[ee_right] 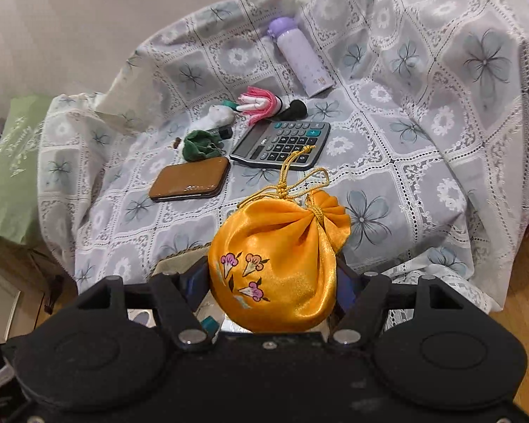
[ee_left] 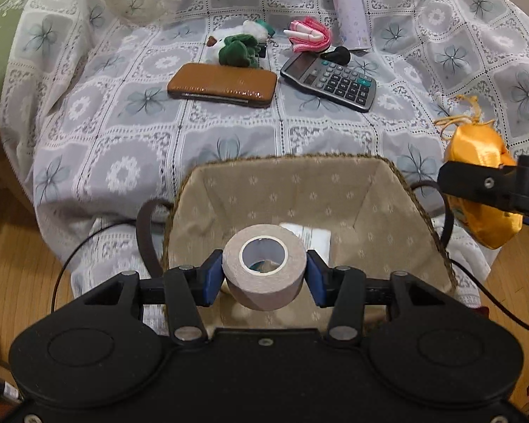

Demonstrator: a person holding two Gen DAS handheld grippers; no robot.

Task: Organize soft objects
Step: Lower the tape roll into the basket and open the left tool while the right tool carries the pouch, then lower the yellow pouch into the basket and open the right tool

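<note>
Left gripper (ee_left: 264,275): the two blue pads (ee_left: 210,276) are pressed against opposite sides of a beige roll of tape (ee_left: 264,268), which hangs clamped between them with its open core facing the camera, above the open mouth of a woven basket (ee_left: 419,208). The basket has a tan fabric lining printed with small pale flowers; a white card or slip (ee_left: 314,238) lies on its floor, and its print is too small to read. Right gripper (ee_right: 273,282): the fingers are closed on an orange satin drawstring pouch (ee_right: 275,261), embroidered with pink and orange flowers and tied with a gold cord; in the left wrist view the same pouch (ee_left: 483,183) hangs at the right, beside the basket and apart from it. Beyond, a lace-patterned cloth (ee_left: 158,148) with grey flower squares carries a brown case (ee_left: 222,84), a grey calculator (ee_left: 329,79) whose brand mark is illegible, a green-and-white plush toy (ee_left: 241,44), a pink-and-white fabric item (ee_left: 308,35), a small black object (ee_left: 336,54) touching the calculator's far edge, and a lavender bottle (ee_left: 349,10) lying on its side. A green cushion (ee_left: 0,35) at the far left bears pale script lettering that cannot be read with certainty.
</note>
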